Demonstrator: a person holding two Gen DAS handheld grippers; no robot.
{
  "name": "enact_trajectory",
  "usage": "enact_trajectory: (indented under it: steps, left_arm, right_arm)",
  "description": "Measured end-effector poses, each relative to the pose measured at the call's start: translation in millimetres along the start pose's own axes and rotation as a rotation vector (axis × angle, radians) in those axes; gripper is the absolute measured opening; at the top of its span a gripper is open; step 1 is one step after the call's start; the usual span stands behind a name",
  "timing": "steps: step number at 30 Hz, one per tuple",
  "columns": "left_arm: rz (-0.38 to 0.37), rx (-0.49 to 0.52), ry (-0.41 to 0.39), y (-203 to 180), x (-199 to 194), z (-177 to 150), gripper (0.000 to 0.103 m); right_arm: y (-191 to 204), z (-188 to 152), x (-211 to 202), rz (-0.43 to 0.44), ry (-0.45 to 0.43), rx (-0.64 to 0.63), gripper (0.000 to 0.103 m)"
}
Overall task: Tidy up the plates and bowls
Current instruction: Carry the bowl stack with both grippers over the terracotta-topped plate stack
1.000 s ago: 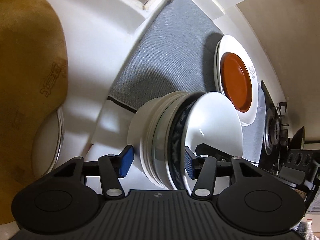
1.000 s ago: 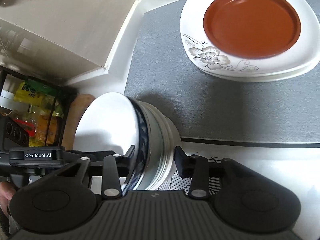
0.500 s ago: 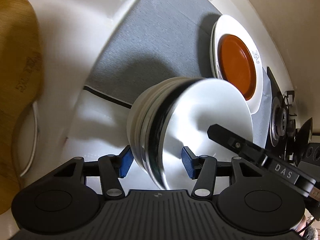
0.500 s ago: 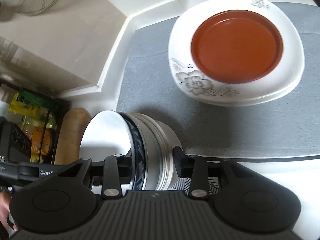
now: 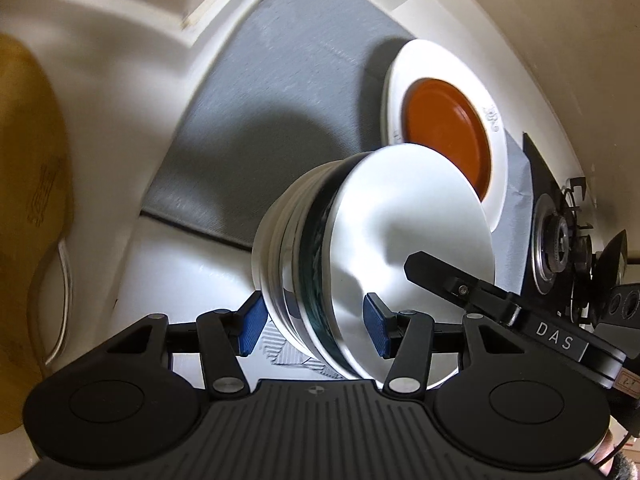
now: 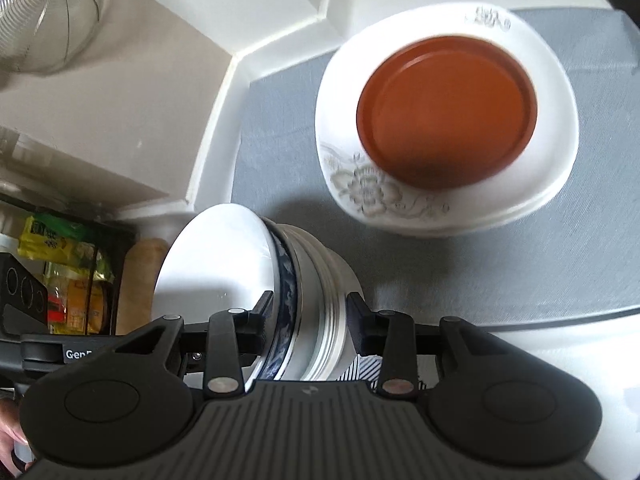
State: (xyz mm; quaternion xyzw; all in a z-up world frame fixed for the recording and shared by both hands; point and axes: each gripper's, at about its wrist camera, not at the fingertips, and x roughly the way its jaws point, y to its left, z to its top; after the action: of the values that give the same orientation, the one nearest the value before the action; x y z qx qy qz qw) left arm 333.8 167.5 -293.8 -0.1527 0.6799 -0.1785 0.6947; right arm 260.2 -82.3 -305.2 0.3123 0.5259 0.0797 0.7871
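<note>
A stack of nested bowls [image 5: 360, 264], white with one blue-patterned, is held up between both grippers. My left gripper [image 5: 314, 326] is shut on its rim, blue pads on either side. My right gripper [image 6: 308, 322] is shut on the same stack [image 6: 304, 280] from the opposite side. A brown plate [image 6: 446, 110] lies on stacked white floral plates [image 6: 360, 188] on a grey mat [image 6: 480, 272]. In the left wrist view the brown plate [image 5: 444, 132] shows beyond the bowls, and the right gripper's arm reaches in at the right.
A wooden cutting board [image 5: 32, 200] lies at the left. A gas stove burner [image 5: 556, 248] stands at the right. A wire strainer [image 6: 44, 16] hangs at the upper left, and a shelf with yellow packets [image 6: 60, 260] is at the left. White counter surrounds the mat.
Both grippers have carried the bowl stack together toward the plates. The plates look nearer in both views. Both grips are unchanged.
</note>
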Motion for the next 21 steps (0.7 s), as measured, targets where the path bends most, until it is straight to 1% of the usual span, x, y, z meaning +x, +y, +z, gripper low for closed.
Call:
enact_trajectory:
  steps: [7, 21]
  left_arm:
    - [-0.009, 0.041, -0.007, -30.0, -7.3, 19.9, 0.054]
    - [-0.034, 0.145, -0.018, -99.4, -12.9, 64.0, 0.054]
  right_arm:
    - [-3.3, 24.7, -21.6, -0.003, -0.049, 0.017, 0.042]
    - [-23.2, 80.8, -67.3, -0.008, -0.167, 0.038, 0.042]
